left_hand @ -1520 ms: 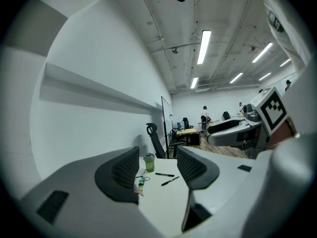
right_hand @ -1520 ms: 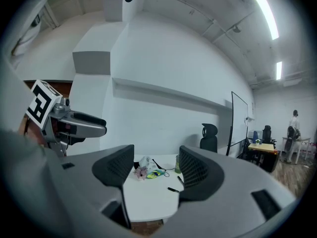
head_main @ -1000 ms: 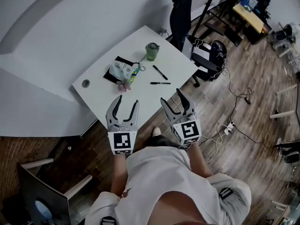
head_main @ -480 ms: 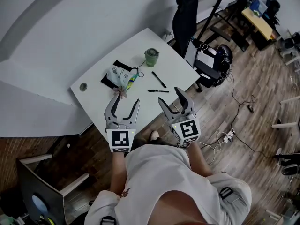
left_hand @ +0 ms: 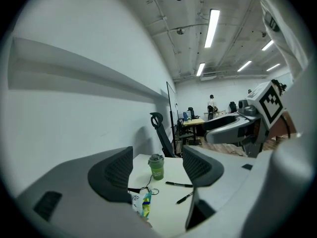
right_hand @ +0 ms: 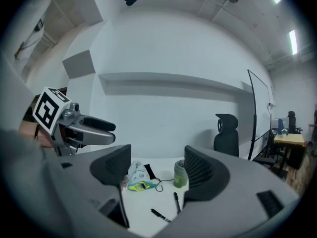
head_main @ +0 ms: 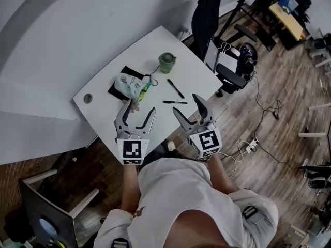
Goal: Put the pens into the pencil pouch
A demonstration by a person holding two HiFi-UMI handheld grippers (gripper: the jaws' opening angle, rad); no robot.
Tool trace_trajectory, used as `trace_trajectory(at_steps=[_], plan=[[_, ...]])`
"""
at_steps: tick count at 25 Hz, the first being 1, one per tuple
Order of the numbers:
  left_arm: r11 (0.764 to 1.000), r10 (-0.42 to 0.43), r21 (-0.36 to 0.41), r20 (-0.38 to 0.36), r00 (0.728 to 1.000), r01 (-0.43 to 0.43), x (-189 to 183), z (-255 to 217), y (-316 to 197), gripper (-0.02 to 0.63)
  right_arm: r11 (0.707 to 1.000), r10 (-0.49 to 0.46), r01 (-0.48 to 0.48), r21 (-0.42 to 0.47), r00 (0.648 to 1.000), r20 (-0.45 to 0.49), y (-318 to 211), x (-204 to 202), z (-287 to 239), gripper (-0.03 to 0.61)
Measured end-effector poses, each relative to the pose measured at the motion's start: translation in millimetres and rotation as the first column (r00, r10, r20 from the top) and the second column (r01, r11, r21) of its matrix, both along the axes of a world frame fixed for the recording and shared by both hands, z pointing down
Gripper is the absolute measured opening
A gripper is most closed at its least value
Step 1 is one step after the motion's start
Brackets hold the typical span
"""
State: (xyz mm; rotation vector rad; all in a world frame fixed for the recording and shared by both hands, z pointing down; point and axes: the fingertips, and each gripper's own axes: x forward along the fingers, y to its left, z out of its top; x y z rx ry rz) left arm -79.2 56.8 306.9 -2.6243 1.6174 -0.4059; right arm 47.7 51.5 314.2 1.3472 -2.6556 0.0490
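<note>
Both tongs have advanced toward the desk (head_main: 155,43) since a second ago, and their tips now reach over its near edge. The left tongs (head_main: 139,107) and the right tongs (head_main: 186,104) have both just been opening. Each pair now stands wide, with nothing between its pads. The desk's contents show through both gaps.

Two black pens lie bare on the white desk, apart from each other and from the tongs. The nearer pen (head_main: 175,102) lies crosswise just beyond the right tongs. The farther pen (head_main: 176,88) lies slantwise beyond it. A pale printed pencil pouch (head_main: 128,81) rests left of the pens, partly on a flat black item (head_main: 115,91). A yellow-and-blue tag (head_main: 145,86) lies at its right side. A lidded green cup (head_main: 167,63) stands upright beyond the pens. A black office chair (head_main: 206,14) stands past the desk's far right corner.
</note>
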Motion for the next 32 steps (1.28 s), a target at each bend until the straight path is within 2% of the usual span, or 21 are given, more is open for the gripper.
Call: trace_trajectory(at_steps=[9,19,26,32], plan=[[0.994,0.039,-0.102,-0.034,0.999,-0.042,-21.0,45.4,-45.3,0.359,0.996,0.004,-0.009,-0.09,0.998,-0.062,-37.5,-16.7,39.0,0.334],[0.967,0.082,-0.24,-0.017,0.997,-0.083,-46.0,108.3,-84.5,0.396,0.982,-0.013,-0.018,-0.187,0.986,-0.164,-66.0,-37.5,91.4,0.346],[0.926,0.111,-0.367,0.052,0.992,-0.084,-50.8,168.0,-99.7,0.394,0.966,-0.036,-0.023,-0.259,0.975,-0.221,-71.1,-35.7,135.0,0.347],[0.895,0.117,-0.443,0.119,0.986,-0.053,-50.4,201.4,-106.8,0.365,0.948,-0.089,0.003,-0.317,0.962,-0.257,-75.1,-26.4,166.4,0.341]])
